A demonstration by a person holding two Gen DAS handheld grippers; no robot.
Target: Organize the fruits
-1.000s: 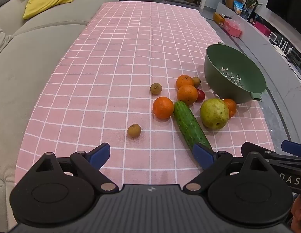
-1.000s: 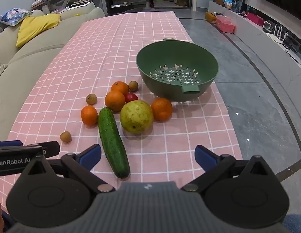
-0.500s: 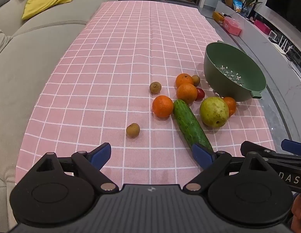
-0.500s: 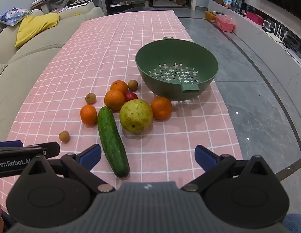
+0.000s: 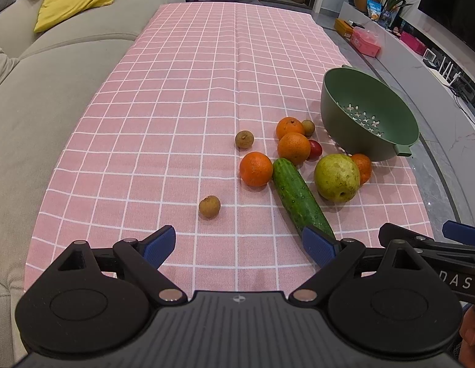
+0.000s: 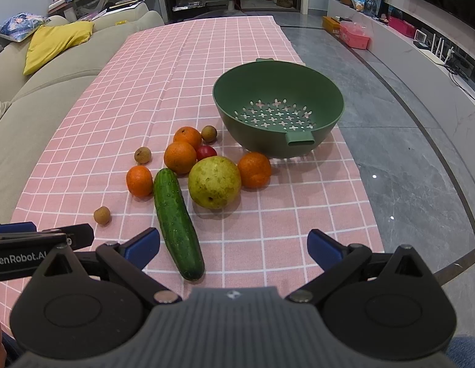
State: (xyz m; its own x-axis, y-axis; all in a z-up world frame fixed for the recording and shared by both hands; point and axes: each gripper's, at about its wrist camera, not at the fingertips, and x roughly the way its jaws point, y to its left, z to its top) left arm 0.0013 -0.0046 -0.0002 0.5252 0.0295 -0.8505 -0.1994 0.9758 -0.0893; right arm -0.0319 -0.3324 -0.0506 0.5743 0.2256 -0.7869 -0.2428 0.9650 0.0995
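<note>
Left tongs [image 5: 239, 243] and right tongs [image 6: 233, 245] spread wide, gripping nothing, bumpy cucumber [image 6: 177, 220], speckled round pear [image 6: 214, 182], dimpled oranges [image 6: 180, 157] beside perforated green colander [image 6: 279, 107], pink checked cloth-covered desk [image 5: 182, 98].

The pink white-gridded cloth [image 6: 268, 224] over the tabletop looked matt and woven, with a centre crease. The dark green perforated plastic colander [image 6: 279, 92] was smooth, satin. The long green cucumber [image 6: 176, 217] showed bumpy, glossy skin; the yellow-green speckled pear [image 6: 214, 182] was dull. The grey floor [image 6: 406, 168] was polished, marble-like.
</note>
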